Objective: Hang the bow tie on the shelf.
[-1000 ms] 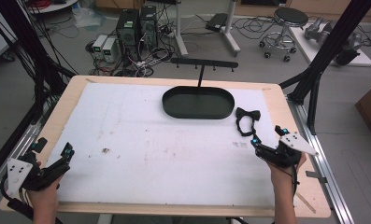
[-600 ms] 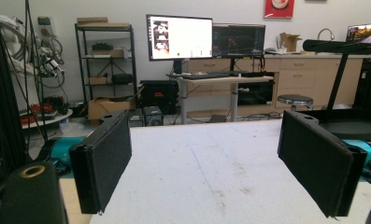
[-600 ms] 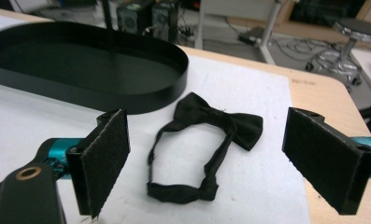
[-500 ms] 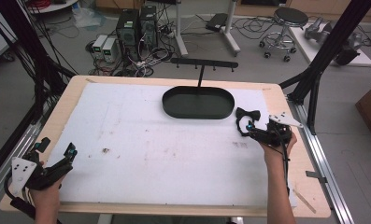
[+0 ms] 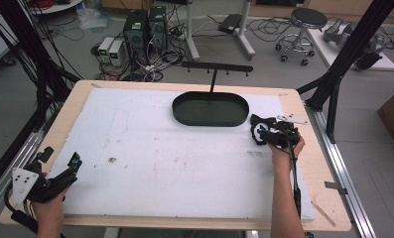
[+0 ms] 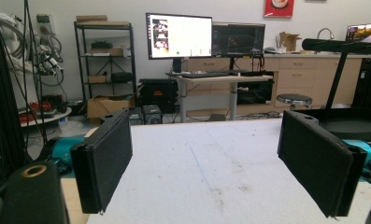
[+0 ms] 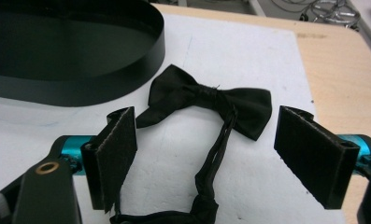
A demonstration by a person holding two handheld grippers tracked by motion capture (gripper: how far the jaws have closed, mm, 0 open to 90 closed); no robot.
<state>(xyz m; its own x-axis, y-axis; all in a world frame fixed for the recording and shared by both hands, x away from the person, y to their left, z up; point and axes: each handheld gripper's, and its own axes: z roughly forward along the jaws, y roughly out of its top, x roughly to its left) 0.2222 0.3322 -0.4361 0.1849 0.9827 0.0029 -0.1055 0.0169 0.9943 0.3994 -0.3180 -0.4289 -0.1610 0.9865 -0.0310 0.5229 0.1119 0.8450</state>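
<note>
Lying flat on the white counter (image 5: 184, 163): one black bow tie (image 7: 206, 100) with its strap looped toward the camera, just beside the black oval tray (image 5: 210, 109). Right claw (image 5: 262, 133): released, jaws spread on either side of the bow tie, not touching it. Left claw (image 5: 60, 161): released, jaws wide apart, grasping nothing, at the counter's near left corner, well apart from the tray.
</note>
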